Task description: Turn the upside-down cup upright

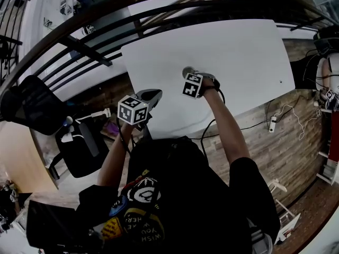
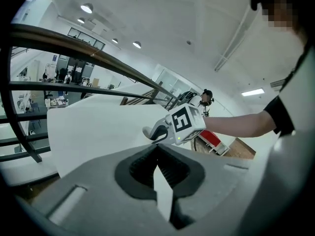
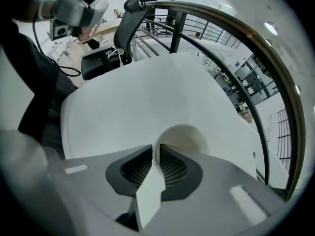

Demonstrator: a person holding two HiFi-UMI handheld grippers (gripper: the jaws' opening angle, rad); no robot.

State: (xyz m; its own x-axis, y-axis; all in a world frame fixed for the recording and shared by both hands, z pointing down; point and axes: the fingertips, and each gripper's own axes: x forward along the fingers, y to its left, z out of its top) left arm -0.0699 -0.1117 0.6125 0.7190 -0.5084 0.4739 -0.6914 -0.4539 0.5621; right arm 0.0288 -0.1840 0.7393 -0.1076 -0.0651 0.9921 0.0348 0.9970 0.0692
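Gripping one side of the cup (image 3: 183, 137) by its wall, the right gripper (image 3: 156, 157) points straight down at the white desk (image 3: 147, 97). Its jaws are clenched on the thin wall at the rim, one pad inside the cup and one outside, so only a narrow gap shows between them. The hollow inside of the cup faces the right gripper view. The mouth therefore appears to face up and the base to meet the desk, though contact with the desk cannot be confirmed. A rim grip of this kind suits setting the cup down base-first, since the base is left unobstructed.

In the head view the cup sits toward the near side of the desk, directly under the right gripper. The left gripper (image 2: 158, 151) is at the near left, by the desk edge, with its jaws clenched on nothing. It takes no part in the grip and stands clear of the cup. The turn looks nearly complete, with only the release left.
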